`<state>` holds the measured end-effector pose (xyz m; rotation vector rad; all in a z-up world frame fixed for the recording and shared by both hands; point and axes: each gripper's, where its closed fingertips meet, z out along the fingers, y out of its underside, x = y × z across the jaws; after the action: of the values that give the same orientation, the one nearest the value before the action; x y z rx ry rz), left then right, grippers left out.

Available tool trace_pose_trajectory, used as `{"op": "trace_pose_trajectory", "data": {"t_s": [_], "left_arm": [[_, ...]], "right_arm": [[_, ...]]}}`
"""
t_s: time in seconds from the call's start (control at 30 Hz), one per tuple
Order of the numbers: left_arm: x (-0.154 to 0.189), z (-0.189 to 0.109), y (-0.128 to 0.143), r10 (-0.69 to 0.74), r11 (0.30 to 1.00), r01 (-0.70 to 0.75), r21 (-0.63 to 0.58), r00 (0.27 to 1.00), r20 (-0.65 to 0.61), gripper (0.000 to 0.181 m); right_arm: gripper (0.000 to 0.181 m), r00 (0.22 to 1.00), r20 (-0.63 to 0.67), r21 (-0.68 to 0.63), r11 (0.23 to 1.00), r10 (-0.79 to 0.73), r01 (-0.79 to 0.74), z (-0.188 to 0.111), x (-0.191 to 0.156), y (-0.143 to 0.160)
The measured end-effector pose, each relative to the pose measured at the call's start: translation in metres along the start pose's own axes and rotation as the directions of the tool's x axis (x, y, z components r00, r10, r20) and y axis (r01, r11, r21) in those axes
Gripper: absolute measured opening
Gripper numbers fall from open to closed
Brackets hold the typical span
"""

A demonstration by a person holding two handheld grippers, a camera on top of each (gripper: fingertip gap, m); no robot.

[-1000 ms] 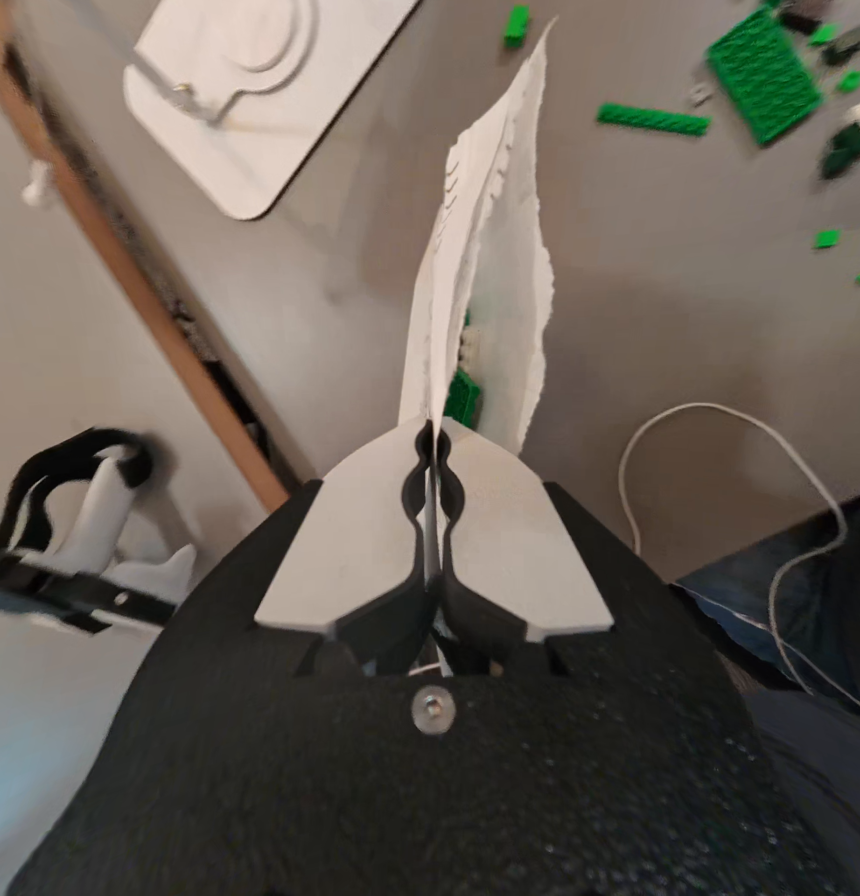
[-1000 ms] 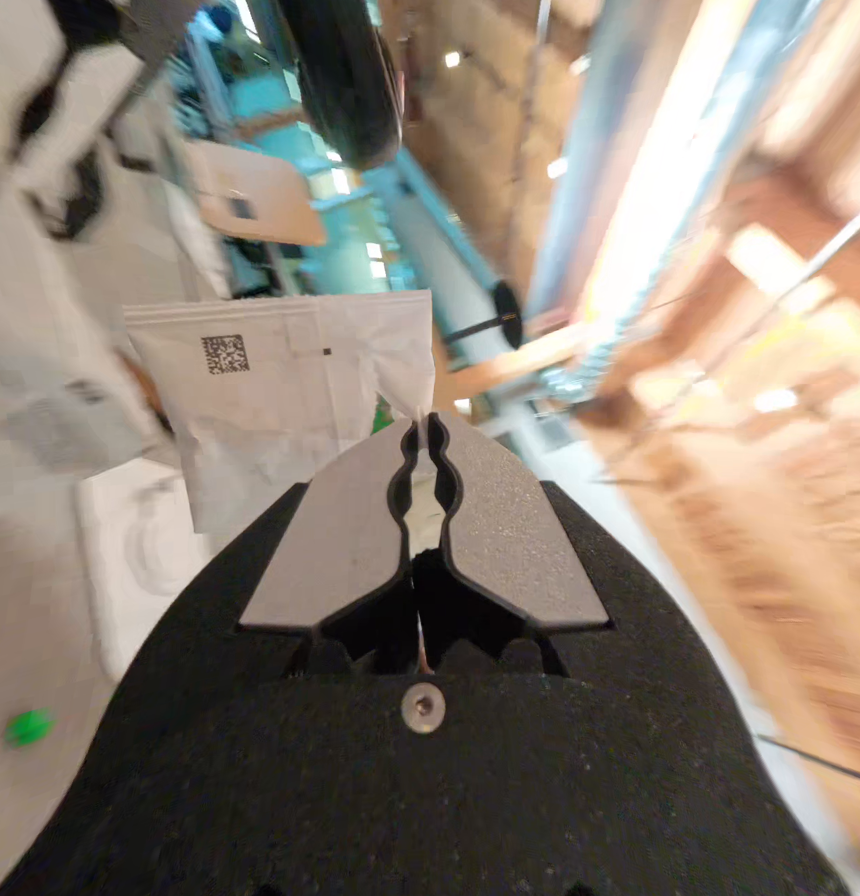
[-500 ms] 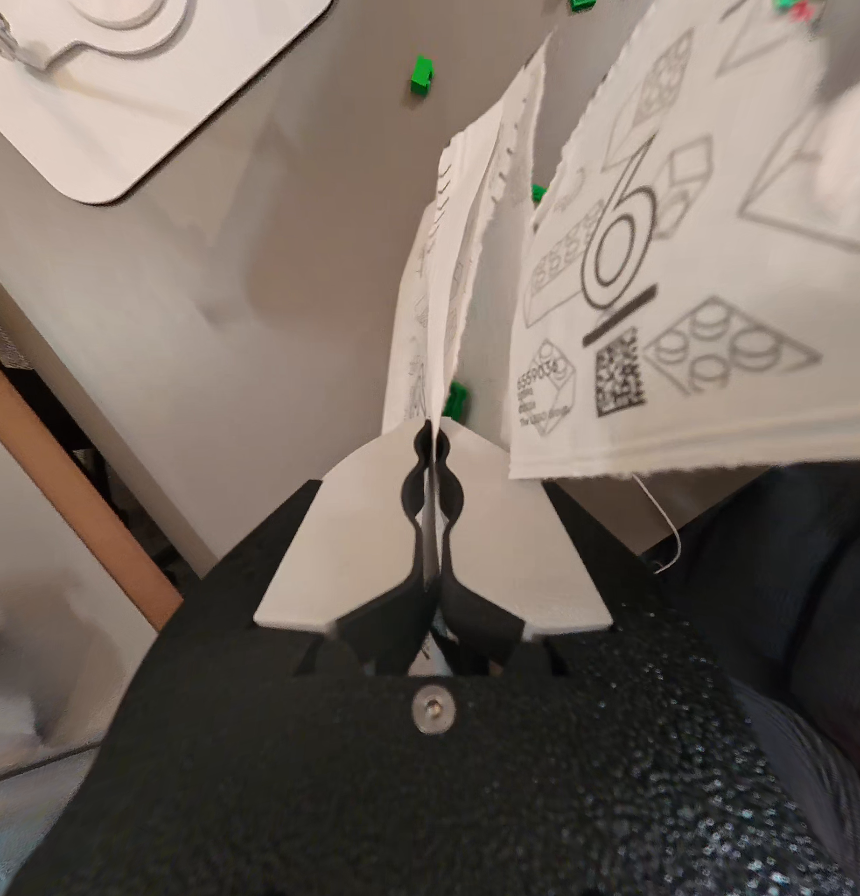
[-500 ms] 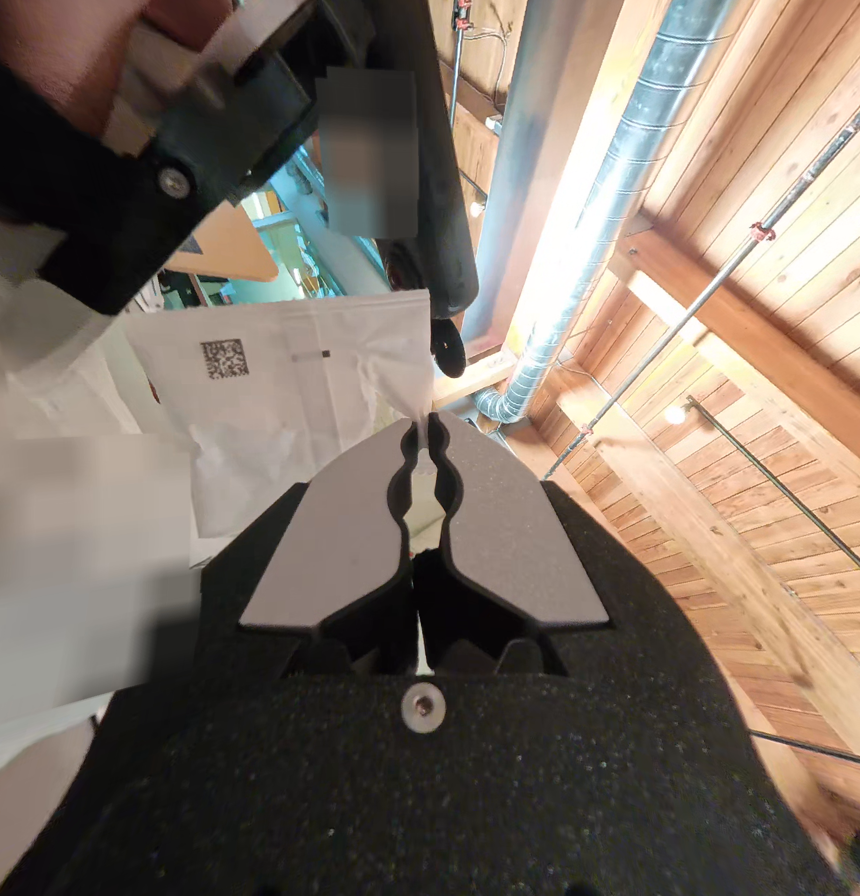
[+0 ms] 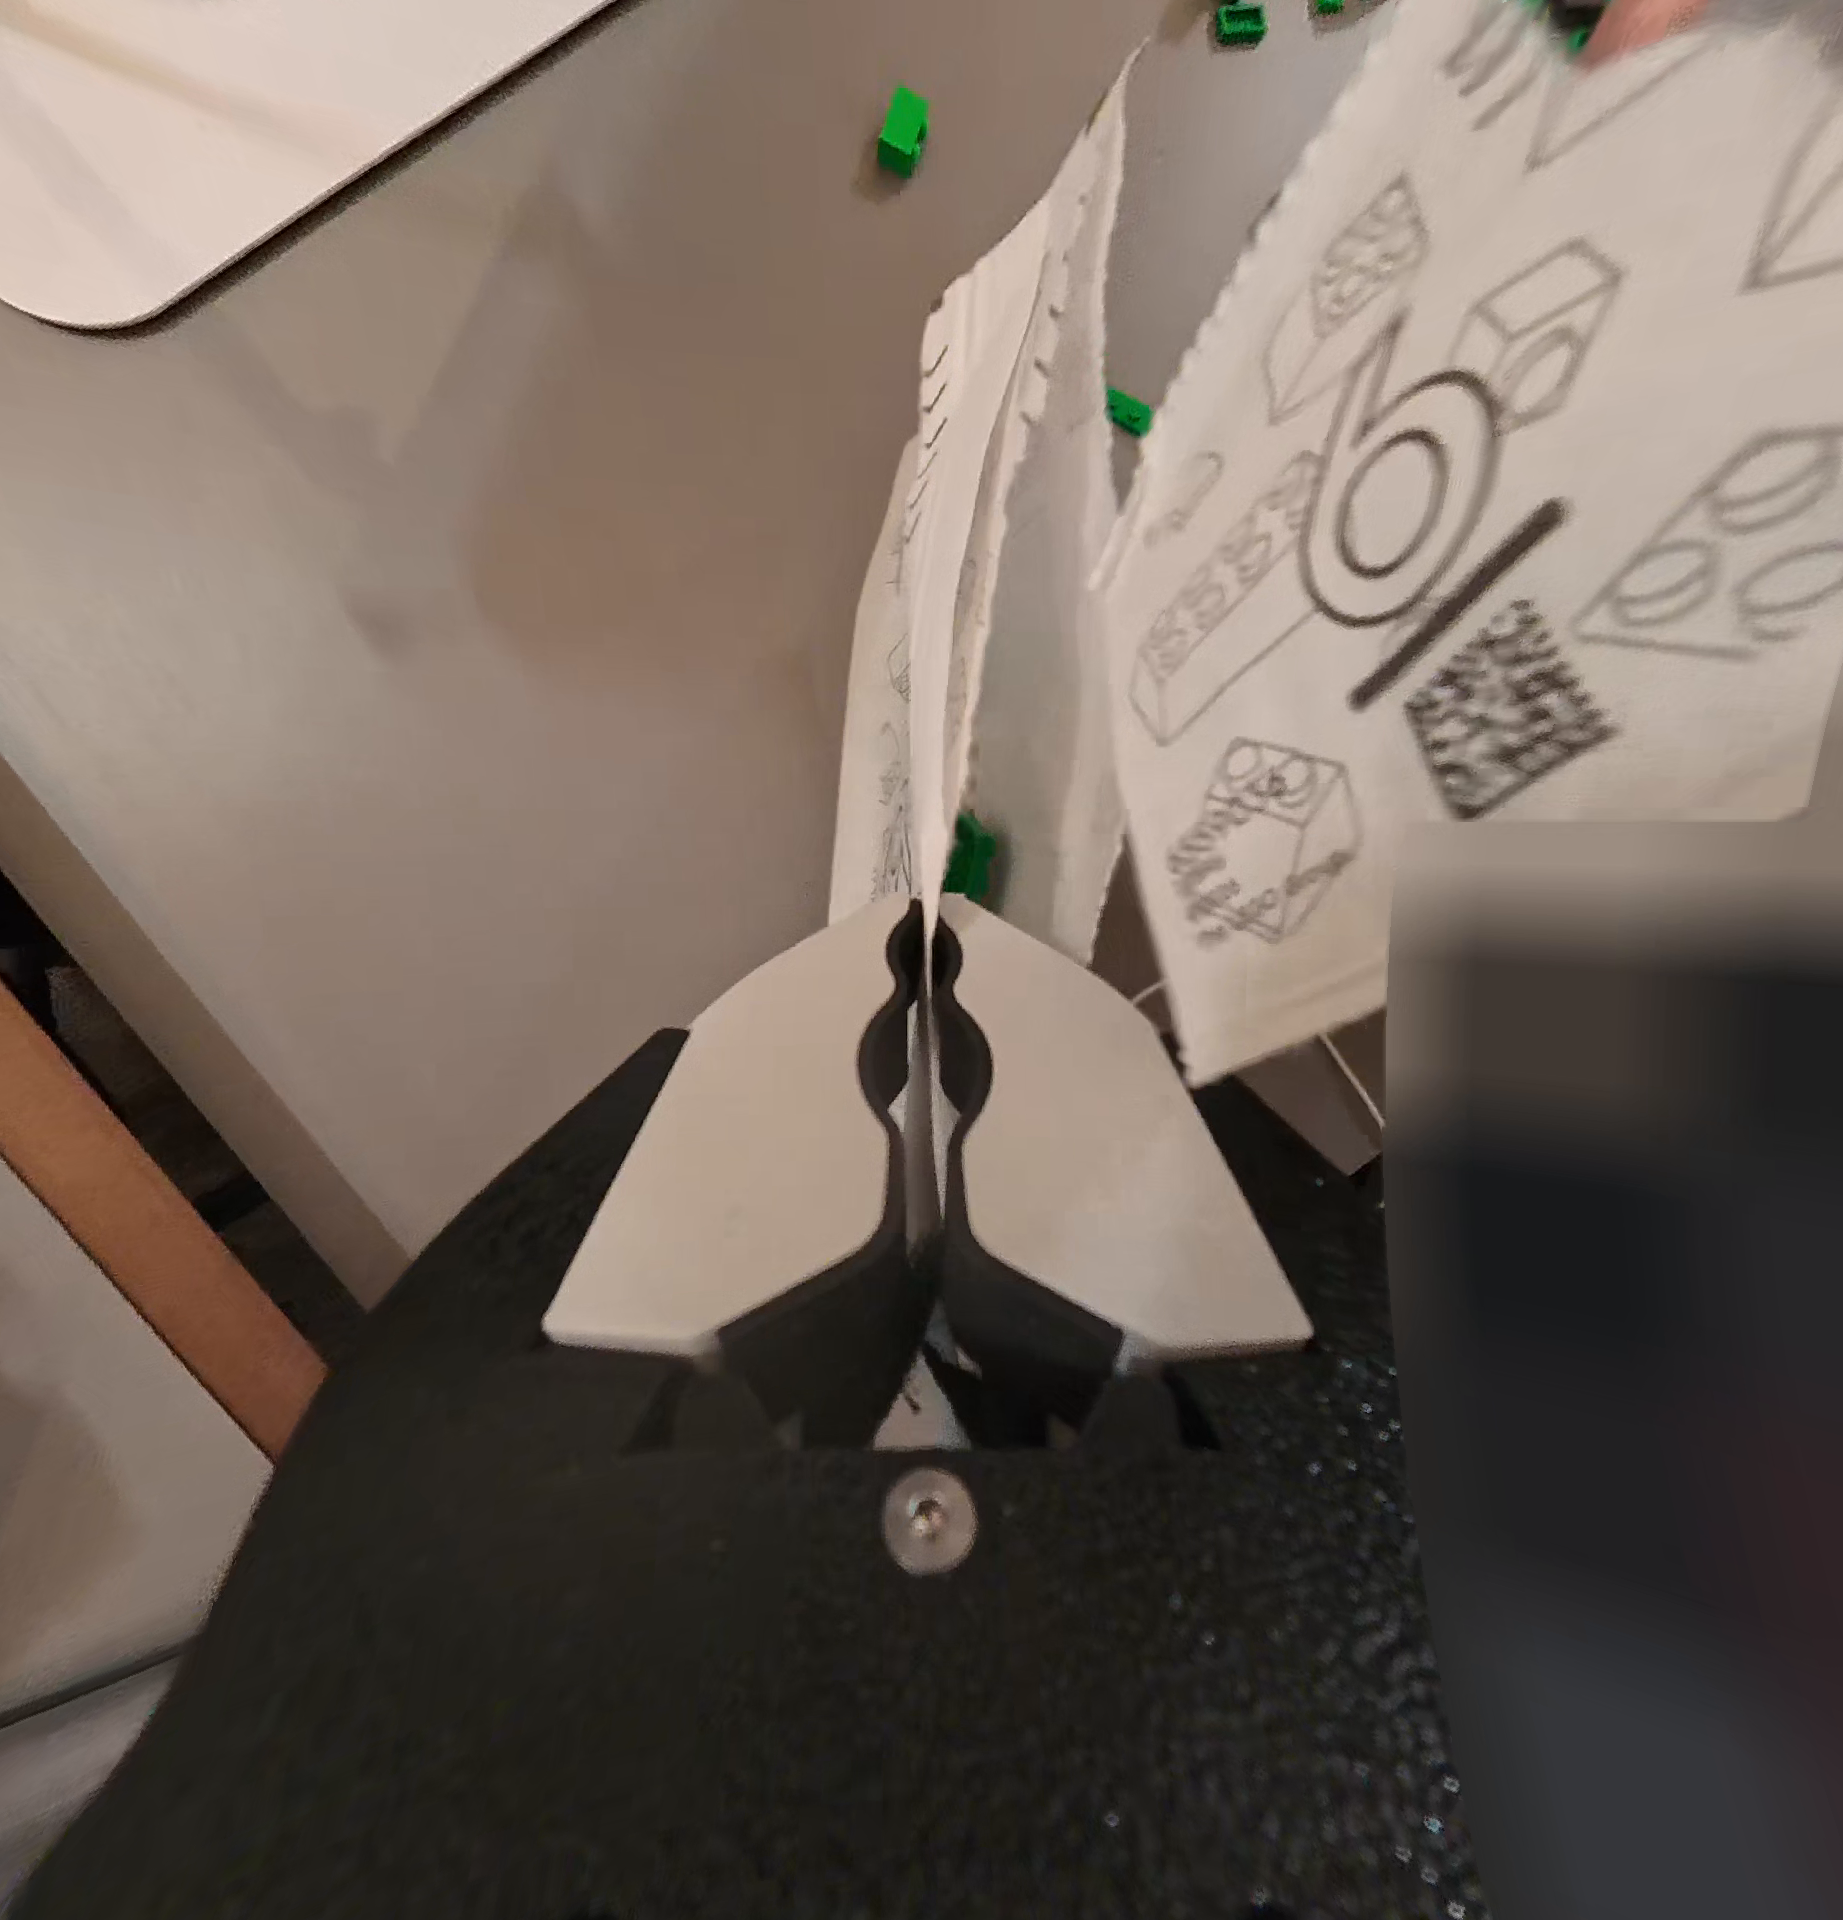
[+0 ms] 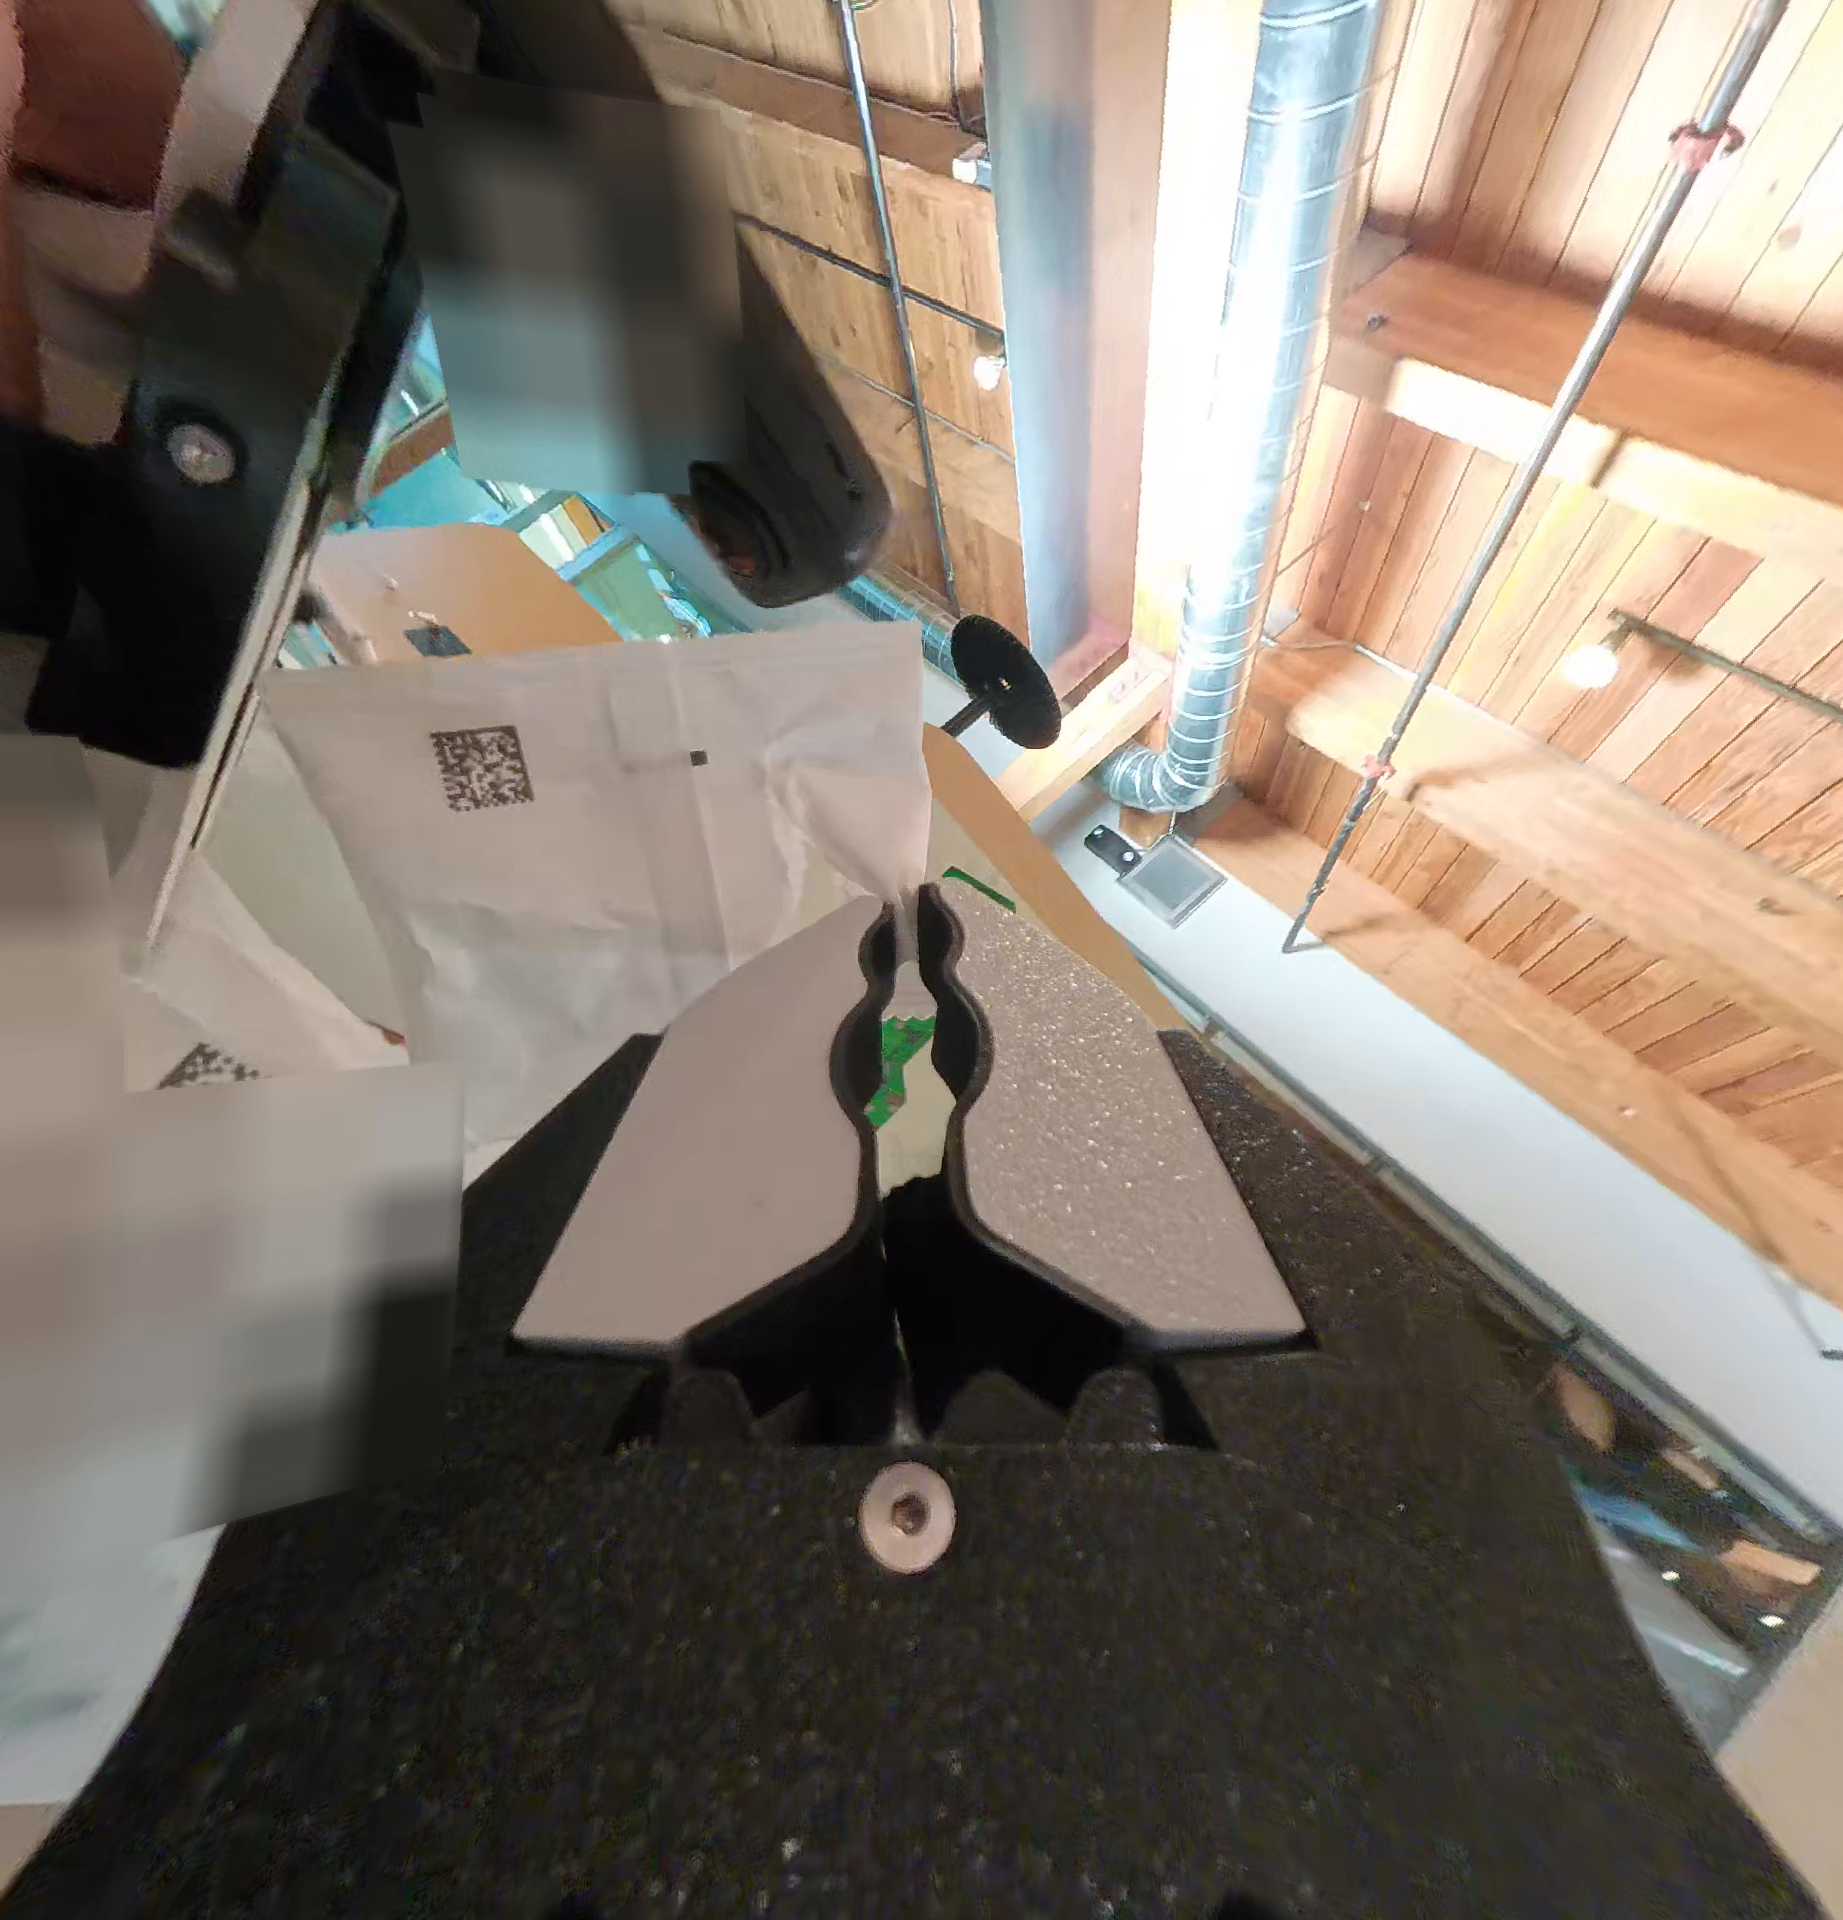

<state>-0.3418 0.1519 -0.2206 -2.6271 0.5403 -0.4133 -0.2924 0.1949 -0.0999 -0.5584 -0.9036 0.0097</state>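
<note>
Grey tabletop (image 5: pixel 397 582) lies below, with a white board (image 5: pixel 169 135) at its left corner and small green bricks (image 5: pixel 902 127) scattered near. The left gripper (image 5: pixel 925 920) is clamped on a torn white paper bag (image 5: pixel 958 582), held edge-on; it looks light, limp and easily ripped, best pinched at a corner. Further right, the right gripper (image 6: pixel 904 902) pinches the corner of a second bag piece (image 6: pixel 626 831), printed with a square code.
</note>
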Motion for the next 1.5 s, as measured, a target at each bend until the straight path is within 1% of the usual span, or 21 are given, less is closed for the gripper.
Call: {"op": "trace_pose_trajectory", "data": {"t_s": [0.1,0.2,0.37,0.5,0.6,0.7,0.73,0.77,0.8,0.87,0.93,1.0,1.07,1.1,1.13,1.2,1.3,1.37,1.4,1.47,1.5], "left_arm": [[0.001,0.000,-0.001,-0.003,1.000,0.003,0.013,1.000,-0.022,0.000],[0.001,0.002,-0.002,-0.002,1.000,0.003,0.011,1.000,-0.029,0.000],[-0.001,0.000,0.002,-0.013,1.000,0.014,0.012,0.999,-0.035,0.000],[-0.002,-0.002,0.002,-0.013,1.000,0.014,0.026,0.999,-0.050,0.000],[0.001,-0.003,0.000,-0.001,0.999,0.003,0.035,0.998,-0.059,0.000],[0.006,-0.004,-0.005,0.019,0.999,-0.015,0.051,0.997,-0.077,0.000],[0.006,-0.004,-0.005,0.026,0.999,-0.023,0.041,0.997,-0.072,0.000],[0.006,-0.003,-0.002,0.027,0.999,-0.026,0.020,0.998,-0.060,0.000],[0.004,-0.002,-0.001,0.025,1.000,-0.025,0.006,0.999,-0.048,0.000],[0.001,-0.001,-0.001,0.019,1.000,-0.019,-0.003,0.999,-0.033,0.000],[-0.001,0.001,-0.001,0.025,1.000,-0.025,-0.012,0.999,-0.022,0.000],[-0.002,0.003,0.001,0.031,0.999,-0.032,-0.027,0.999,-0.010,0.000],[-0.001,0.004,0.000,0.041,0.999,-0.041,-0.029,0.999,-0.014,0.000],[-0.002,0.004,-0.001,0.044,0.999,-0.044,-0.031,0.999,-0.007,0.000],[-0.002,0.004,-0.001,0.045,0.998,-0.045,-0.034,0.999,-0.004,0.000],[0.000,0.004,-0.002,0.055,0.998,-0.055,-0.036,0.998,-0.008,0.000],[0.001,0.005,-0.003,0.069,0.997,-0.069,-0.043,0.998,0.003,0.000],[0.002,0.005,-0.003,0.078,0.996,-0.078,-0.051,0.997,0.006,0.000],[0.003,0.005,-0.004,0.079,0.995,-0.079,-0.053,0.997,0.006,0.000],[0.004,0.005,-0.004,0.092,0.994,-0.091,-0.061,0.996,0.009,0.000],[0.004,0.006,-0.004,0.097,0.993,-0.096,-0.069,0.995,0.015,0.000]], "right_arm": [[0.004,0.999,-0.024,-0.004,0.999,0.034,-0.034,0.003,0.004,0.000],[0.004,1.000,-0.006,0.002,1.000,0.013,-0.013,0.004,-0.006,0.003],[0.004,0.993,0.007,0.036,0.993,-0.116,0.115,-0.005,-0.013,0.014],[0.004,0.968,0.037,0.084,0.966,-0.247,0.243,-0.012,-0.017,0.017],[0.004,0.910,0.081,0.189,0.903,-0.406,0.386,-0.017,-0.032,0.009],[0.004,0.784,0.153,0.331,0.779,-0.602,0.533,-0.028,-0.063,0.002],[0.004,0.747,0.161,0.343,0.746,-0.645,0.571,-0.029,-0.068,0.005],[0.004,0.712,0.203,0.349,0.729,-0.673,0.589,-0.029,-0.072,0.009],[0.005,0.689,0.275,0.346,0.737,-0.671,0.580,-0.030,-0.076,0.015],[0.009,0.688,0.419,0.307,0.806,-0.592,0.506,-0.030,-0.074,0.020],[0.015,0.699,0.540,0.241,0.882,-0.468,0.404,-0.029,-0.066,0.018],[0.022,0.682,0.656,0.157,0.943,-0.323,0.295,-0.028,-0.057,0.017],[0.025,0.605,0.782,0.050,0.981,-0.154,0.186,-0.032,-0.054,0.018],[0.027,0.573,0.816,-0.002,0.990,-0.078,0.138,-0.033,-0.051,0.016],[0.024,0.520,0.854,-0.044,0.994,-0.017,0.104,-0.036,-0.050,0.016],[0.026,0.462,0.885,-0.107,0.989,0.048,0.101,-0.037,-0.049,0.018],[0.030,0.401,0.916,-0.095,0.985,0.031,0.142,-0.041,-0.052,0.017],[0.033,0.343,0.936,-0.113,0.988,0.071,0.102,-0.045,-0.055,0.008],[0.031,0.336,0.938,-0.123,0.987,0.084,0.098,-0.044,-0.056,0.007],[0.028,0.374,0.924,-0.144,0.979,0.081,0.143,-0.036,-0.057,0.013],[0.028,0.373,0.924,-0.152,0.976,0.084,0.157,-0.033,-0.057,0.016]]}}
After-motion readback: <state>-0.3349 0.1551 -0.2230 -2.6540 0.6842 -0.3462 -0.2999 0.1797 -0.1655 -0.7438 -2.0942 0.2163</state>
